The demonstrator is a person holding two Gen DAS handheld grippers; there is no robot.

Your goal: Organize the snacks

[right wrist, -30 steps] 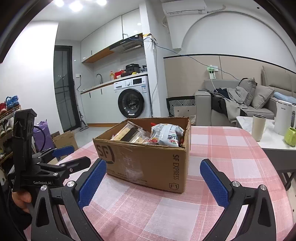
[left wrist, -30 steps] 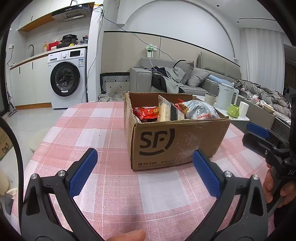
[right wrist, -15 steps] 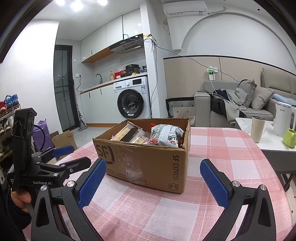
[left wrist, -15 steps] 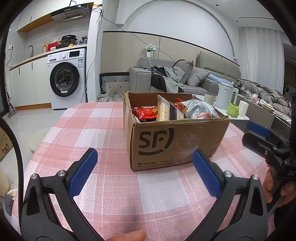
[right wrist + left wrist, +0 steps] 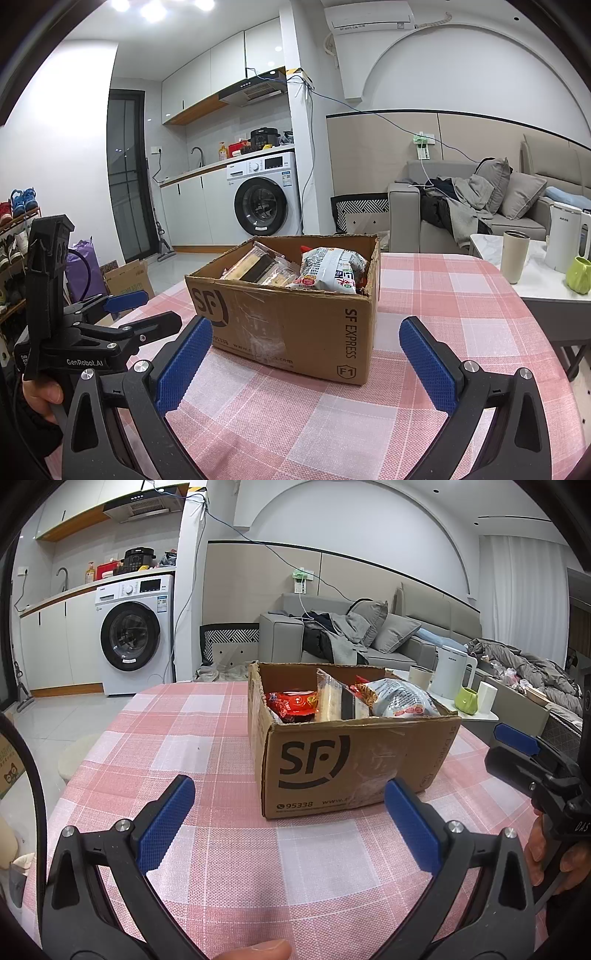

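Observation:
An open brown SF cardboard box stands on the pink checked tablecloth; it also shows in the right wrist view. Inside are a red snack packet, a clear pack of biscuits and a grey-white puffy bag, also seen from the right. My left gripper is open and empty, in front of the box. My right gripper is open and empty, near the box's front corner. Each gripper shows in the other's view.
A side table at the right holds a white kettle, a green mug and a beige tumbler. A grey sofa and a washing machine stand behind. Cardboard boxes sit on the floor at left.

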